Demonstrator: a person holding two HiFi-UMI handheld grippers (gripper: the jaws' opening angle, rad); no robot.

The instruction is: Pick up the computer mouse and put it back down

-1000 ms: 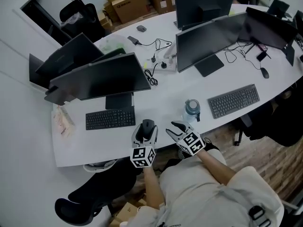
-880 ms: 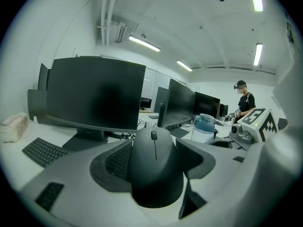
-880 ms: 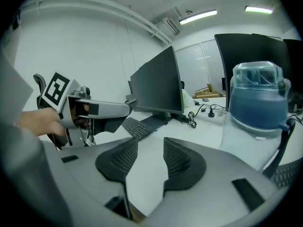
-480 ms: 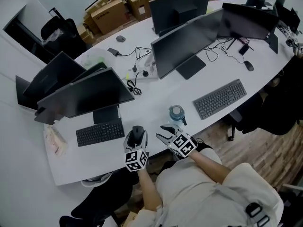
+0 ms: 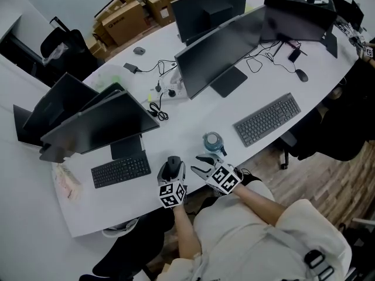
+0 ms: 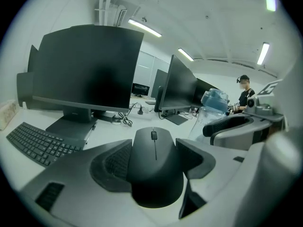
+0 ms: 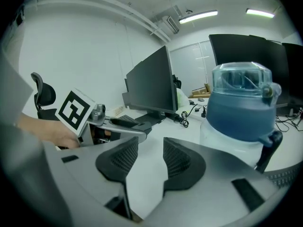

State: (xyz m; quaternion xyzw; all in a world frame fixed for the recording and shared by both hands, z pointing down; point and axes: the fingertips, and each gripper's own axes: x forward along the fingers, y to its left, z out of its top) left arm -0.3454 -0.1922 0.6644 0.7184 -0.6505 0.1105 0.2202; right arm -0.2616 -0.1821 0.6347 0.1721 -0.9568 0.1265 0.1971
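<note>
Left gripper view: left gripper jaws clamp computer mouse; right gripper jaws apart.

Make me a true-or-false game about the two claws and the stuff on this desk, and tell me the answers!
1. The left claw is shut on the black computer mouse. True.
2. The right claw is holding the water bottle. False: its jaws stand apart with nothing between them, and the bottle stands on the white desk beside it.
3. The water bottle has a blue top. True.
4. The monitors are showing bright pictures. False: every screen in view is dark.
</note>
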